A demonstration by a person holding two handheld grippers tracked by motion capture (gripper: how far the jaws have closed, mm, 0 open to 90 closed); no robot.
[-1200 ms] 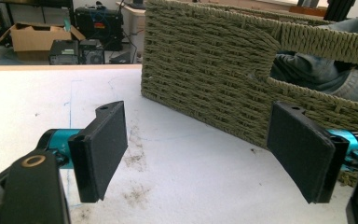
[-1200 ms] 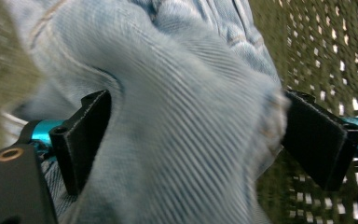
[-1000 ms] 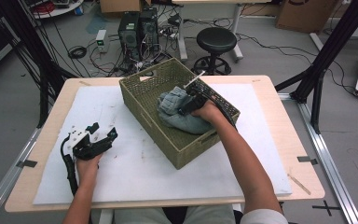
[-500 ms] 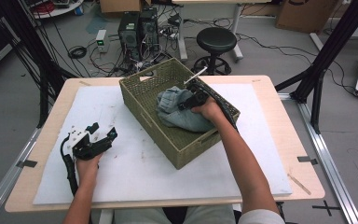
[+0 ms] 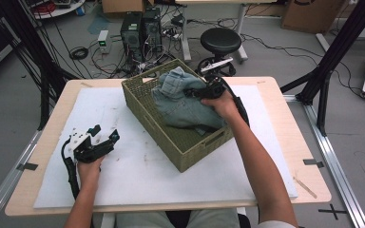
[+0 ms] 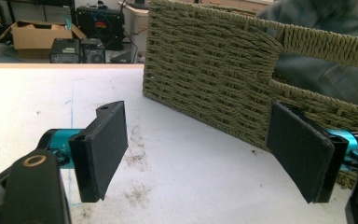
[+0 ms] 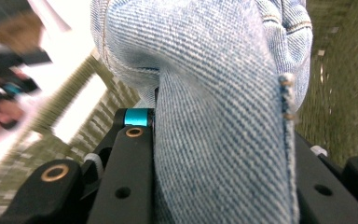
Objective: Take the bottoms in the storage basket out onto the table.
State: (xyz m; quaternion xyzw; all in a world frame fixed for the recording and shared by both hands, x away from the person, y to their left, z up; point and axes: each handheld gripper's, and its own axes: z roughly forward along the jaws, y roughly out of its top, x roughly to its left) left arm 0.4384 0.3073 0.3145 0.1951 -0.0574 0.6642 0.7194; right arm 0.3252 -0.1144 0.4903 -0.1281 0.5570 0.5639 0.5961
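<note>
Basket [image 5: 190, 156]: sat on the white mat, nothing out of it yet.
Jeans [image 5: 180, 102]: bunched up inside, rising toward 12 o'clock.
Right gripper [image 5: 197, 92]: you'd just closed the jaws on a denim fold, so grab done, I'd say; lift-out left.
Left gripper [image 5: 102, 137]: parked at 8 o'clock, jaws wide, holding nothing.

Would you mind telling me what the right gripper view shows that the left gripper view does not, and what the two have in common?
The right gripper view alone shows the right gripper, its jaws having just closed on a fold of the denim garment, with the weave and a stitched seam up close. The left gripper view alone shows the left gripper with open jaws and nothing between them, over the white mat. Both share the woven basket and the denim.
</note>
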